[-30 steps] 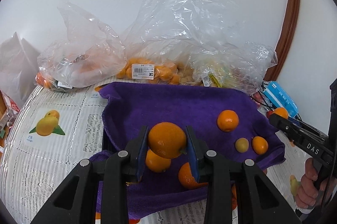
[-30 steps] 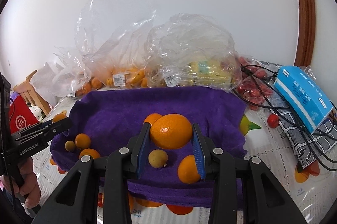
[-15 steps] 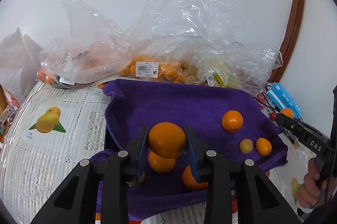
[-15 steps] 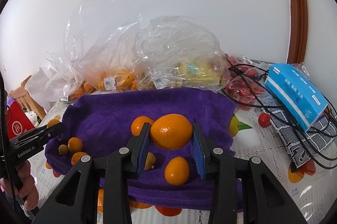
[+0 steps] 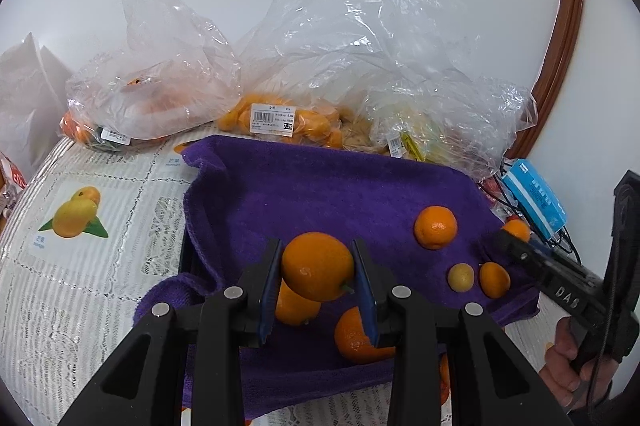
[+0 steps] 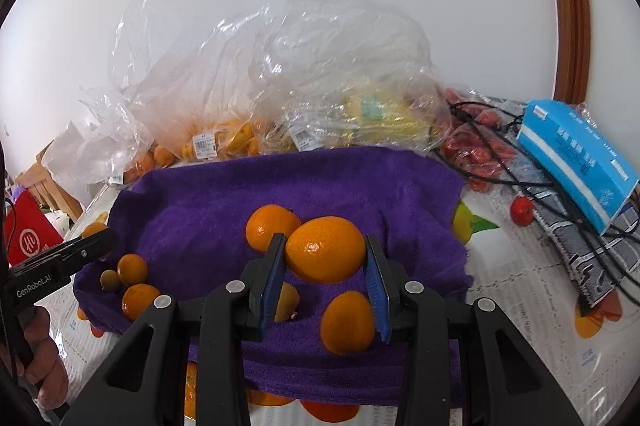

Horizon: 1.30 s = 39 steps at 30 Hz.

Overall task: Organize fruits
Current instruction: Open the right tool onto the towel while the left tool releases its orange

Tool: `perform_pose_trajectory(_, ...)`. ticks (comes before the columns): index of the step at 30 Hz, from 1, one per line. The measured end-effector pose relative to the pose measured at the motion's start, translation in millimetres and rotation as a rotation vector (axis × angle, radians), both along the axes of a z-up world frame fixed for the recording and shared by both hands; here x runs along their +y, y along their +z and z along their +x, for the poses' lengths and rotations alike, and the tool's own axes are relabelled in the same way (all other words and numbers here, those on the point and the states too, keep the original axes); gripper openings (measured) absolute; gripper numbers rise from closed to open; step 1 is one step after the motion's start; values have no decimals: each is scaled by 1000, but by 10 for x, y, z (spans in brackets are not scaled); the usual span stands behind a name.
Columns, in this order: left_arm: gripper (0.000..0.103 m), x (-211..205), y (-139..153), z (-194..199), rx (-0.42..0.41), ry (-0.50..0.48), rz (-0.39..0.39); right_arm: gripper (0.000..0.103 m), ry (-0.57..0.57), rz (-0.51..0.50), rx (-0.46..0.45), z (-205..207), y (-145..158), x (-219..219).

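Note:
A purple towel (image 5: 320, 193) is spread over a tray on the table, with several loose oranges on it. My left gripper (image 5: 316, 252) is shut on a large orange (image 5: 318, 270), held just above the towel's near edge. Beyond it lie an orange (image 5: 435, 228), a small orange (image 5: 495, 280) and a yellowish small fruit (image 5: 461, 278). My right gripper (image 6: 326, 248) is shut on another large orange (image 6: 325, 252) above the towel (image 6: 240, 193). Under it lie an orange (image 6: 347, 322) and another (image 6: 270, 226). A hand grips each handle at the frame edges.
Clear plastic bags of fruit (image 5: 280, 121) line the wall behind the towel. To the right sit a blue box (image 6: 576, 161), black cables (image 6: 560, 209), a small red fruit (image 6: 522, 209) and a bag of red fruit (image 6: 476, 149). A red bag (image 6: 28, 238) stands at the left.
Both grippers keep their oranges clamped. Each view has shifted only slightly; the loose fruit on the towel lies as before.

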<state>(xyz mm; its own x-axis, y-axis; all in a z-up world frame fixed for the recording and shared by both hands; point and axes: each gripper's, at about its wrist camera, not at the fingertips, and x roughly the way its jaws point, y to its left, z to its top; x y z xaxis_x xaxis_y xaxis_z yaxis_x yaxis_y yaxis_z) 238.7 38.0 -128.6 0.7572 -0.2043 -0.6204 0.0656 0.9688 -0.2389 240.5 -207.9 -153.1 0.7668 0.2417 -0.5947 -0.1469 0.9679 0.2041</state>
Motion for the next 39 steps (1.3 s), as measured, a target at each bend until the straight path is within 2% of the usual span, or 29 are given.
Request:
perform_pose_trajectory(5,32,-41,-19,26,-12,-27,-31,38,-7,-7,11,40,-88,55)
perform_pose_trajectory(18,32,-217,-132,61,35,-64,22,41,2,3,69,105,-205,63)
perform_pose_trajectory(22,32,-225,-136,56,41,-70,22,41,3,-11,51,72,-161,56)
perform_pose_trajectory(28,33,-244,-141,50,45,-75,23,47,6,-31,21,3,-42,48)
perform_pose_trajectory(29,34,-248,-126,39,35,-71,22,49,6,-33,17,-6,-24,45)
perform_pose_trajectory(30,40,-249,-107,29,23,-65,25,50,7,-35,13,-18,-4,45)
perform_pose_trajectory(31,54,-245,-80,11,9,-57,28,50,8,-35,9,-29,14,40)
perform_pose_trajectory(33,63,-220,-20,-36,-25,-45,17,54,8,-36,5,-40,39,36)
perform_pose_trajectory(39,63,-173,101,-106,-53,-35,-12,55,3,-70,-13,-129,90,60)
